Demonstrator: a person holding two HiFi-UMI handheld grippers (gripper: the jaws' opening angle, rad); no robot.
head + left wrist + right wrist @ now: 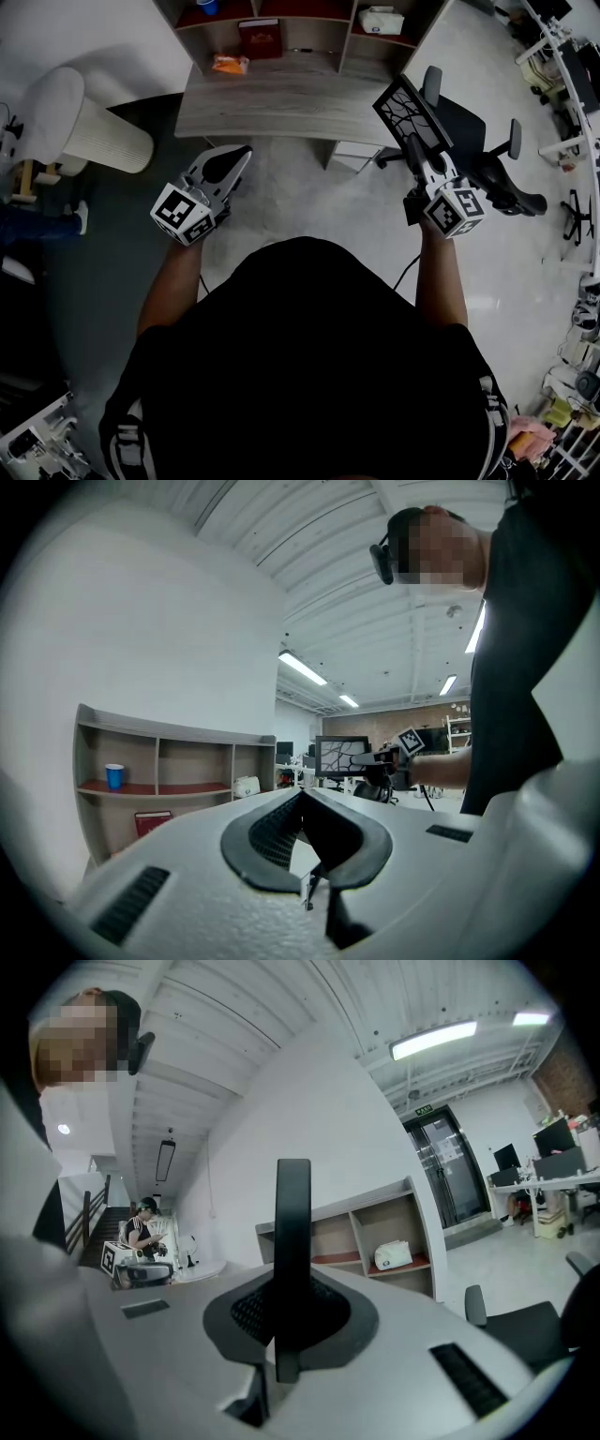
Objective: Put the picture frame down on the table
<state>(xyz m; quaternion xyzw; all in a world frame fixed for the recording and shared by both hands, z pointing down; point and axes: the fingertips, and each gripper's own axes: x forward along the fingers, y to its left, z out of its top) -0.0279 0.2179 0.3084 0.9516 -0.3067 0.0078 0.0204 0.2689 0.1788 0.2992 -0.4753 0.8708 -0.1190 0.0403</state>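
Observation:
The picture frame (408, 111) is black with a branch print, and it is held tilted in the air over the right end of the wooden table (281, 103). My right gripper (419, 153) is shut on its lower edge. In the right gripper view the picture frame (292, 1222) shows edge-on as a dark upright bar clamped in my right gripper (289, 1288). My left gripper (242, 153) hovers before the table's front edge, jaws together and empty. In the left gripper view my left gripper (302, 799) points level, and the picture frame (342, 755) shows far off to the right.
A shelf unit (281, 28) behind the table holds a red book (260, 39), an orange item (230, 64) and a white appliance (380, 21). A black office chair (469, 131) stands right of the table, and a white ribbed stool (80, 122) to its left. A person (145, 1232) stands far off.

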